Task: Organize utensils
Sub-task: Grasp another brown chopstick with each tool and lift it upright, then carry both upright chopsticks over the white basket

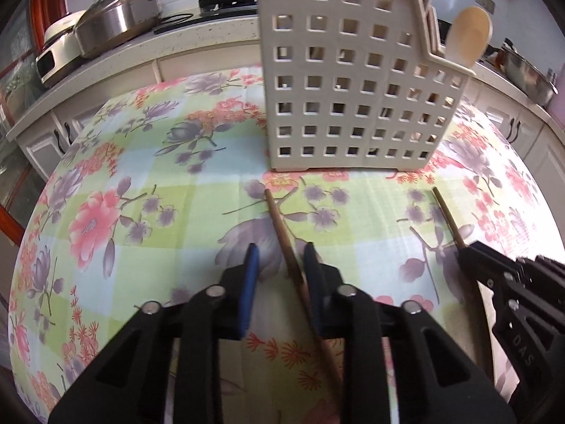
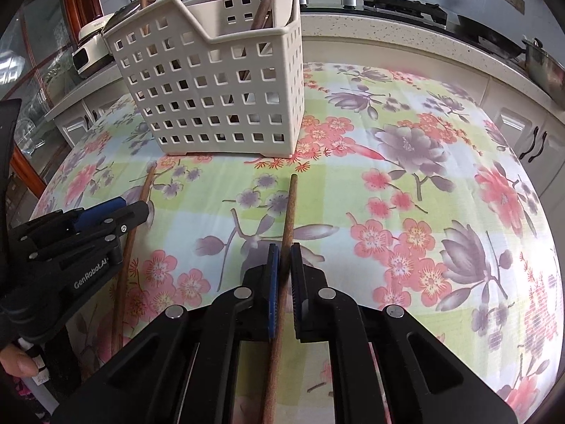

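A white perforated utensil basket [image 1: 348, 81] stands on the floral tablecloth; it also shows in the right wrist view [image 2: 219, 81], holding chopsticks and pale spoons [image 1: 468, 37]. Two brown chopsticks lie on the cloth in front of it. My left gripper [image 1: 280, 259] is open around one chopstick [image 1: 282, 226], which lies against the right blue pad. My right gripper [image 2: 284, 258] is shut on the other chopstick [image 2: 287, 212]. That chopstick [image 1: 448, 217] and the right gripper [image 1: 494, 265] show at the right of the left wrist view. The left gripper [image 2: 116, 212] and its chopstick [image 2: 144, 187] show at the left of the right wrist view.
The round table [image 2: 441, 176] has a floral cloth. Behind it runs a white counter [image 1: 116, 54] with cookers [image 1: 116, 17], a stove [image 2: 402, 3] and a metal pan [image 2: 543, 67]. White cabinet doors [image 2: 529, 134] stand below.
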`<state>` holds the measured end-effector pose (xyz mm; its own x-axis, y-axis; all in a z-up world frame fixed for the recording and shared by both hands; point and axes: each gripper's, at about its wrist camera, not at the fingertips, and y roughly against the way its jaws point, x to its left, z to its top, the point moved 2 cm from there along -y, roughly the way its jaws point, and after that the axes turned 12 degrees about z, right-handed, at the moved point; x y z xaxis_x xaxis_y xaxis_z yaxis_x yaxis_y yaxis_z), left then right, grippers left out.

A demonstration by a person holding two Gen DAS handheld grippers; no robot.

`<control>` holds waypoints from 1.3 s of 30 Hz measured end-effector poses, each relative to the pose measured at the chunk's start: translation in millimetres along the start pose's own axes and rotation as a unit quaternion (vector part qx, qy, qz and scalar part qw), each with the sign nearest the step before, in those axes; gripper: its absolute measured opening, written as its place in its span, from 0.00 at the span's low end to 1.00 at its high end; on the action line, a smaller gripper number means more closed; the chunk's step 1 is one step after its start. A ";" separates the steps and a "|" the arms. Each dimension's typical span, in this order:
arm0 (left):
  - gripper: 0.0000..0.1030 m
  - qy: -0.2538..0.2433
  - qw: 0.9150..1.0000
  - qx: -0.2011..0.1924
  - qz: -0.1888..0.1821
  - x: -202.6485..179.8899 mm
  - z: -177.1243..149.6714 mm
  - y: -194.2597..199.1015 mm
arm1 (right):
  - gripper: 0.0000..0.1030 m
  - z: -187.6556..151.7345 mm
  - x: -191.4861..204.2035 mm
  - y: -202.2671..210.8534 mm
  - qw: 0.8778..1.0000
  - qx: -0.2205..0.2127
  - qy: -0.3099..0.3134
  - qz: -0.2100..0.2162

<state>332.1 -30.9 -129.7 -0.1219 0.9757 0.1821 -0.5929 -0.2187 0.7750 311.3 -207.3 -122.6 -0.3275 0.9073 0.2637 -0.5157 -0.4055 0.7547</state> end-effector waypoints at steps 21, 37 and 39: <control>0.06 0.017 0.998 -0.050 -0.031 29.4 -2.9 48.4 | 0.06 5.9 19.7 48.6 0.997 -0.074 0.018 0.023; 0.06 0.043 0.987 -0.141 -0.066 61.4 -9.6 151.9 | 0.06 7.0 52.4 135.9 0.985 -0.164 0.053 0.030; 0.06 0.042 0.985 -0.150 -0.067 63.5 -11.0 162.2 | 0.06 5.0 57.7 145.8 0.983 -0.173 0.062 0.027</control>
<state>219.5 -4.2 0.9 -0.0853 0.9959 0.0296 -0.8155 -0.0868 0.5722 221.2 -213.5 5.6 -0.4446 0.8719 0.2050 -0.7265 -0.4849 0.4869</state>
